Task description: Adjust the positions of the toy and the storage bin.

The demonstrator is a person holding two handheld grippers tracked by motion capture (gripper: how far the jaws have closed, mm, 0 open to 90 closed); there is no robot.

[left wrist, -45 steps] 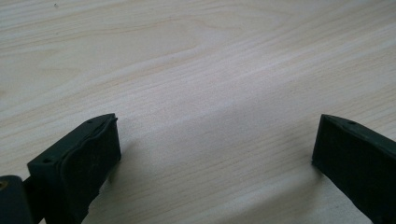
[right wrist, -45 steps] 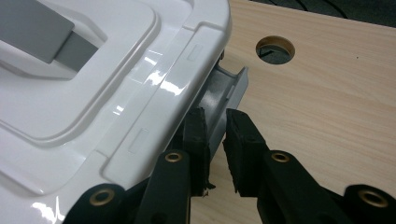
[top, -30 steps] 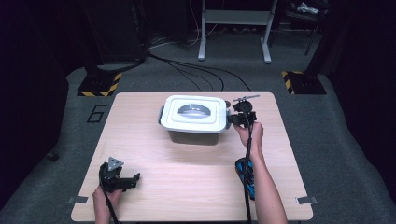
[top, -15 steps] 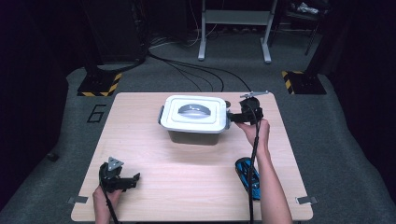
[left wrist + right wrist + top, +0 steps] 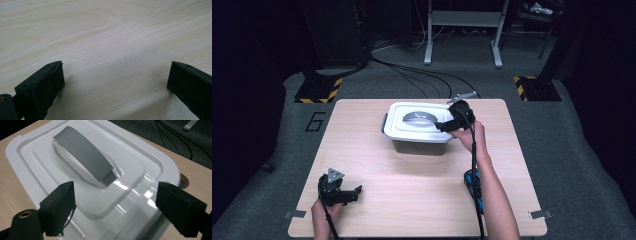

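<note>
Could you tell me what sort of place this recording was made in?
Probably a lab or recording studio: a light wooden table on grey carpet, black cables across the floor, yellow-and-black striped stand bases and dark surroundings.

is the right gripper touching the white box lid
Apart. The right gripper view shows the right gripper, jaws wide and just opened, hovering above the white lid, nothing between them.

Blue tool [image 5: 473,184] near table [image 5: 362,150] front edge; cables [image 5: 412,72] across floor.
</note>
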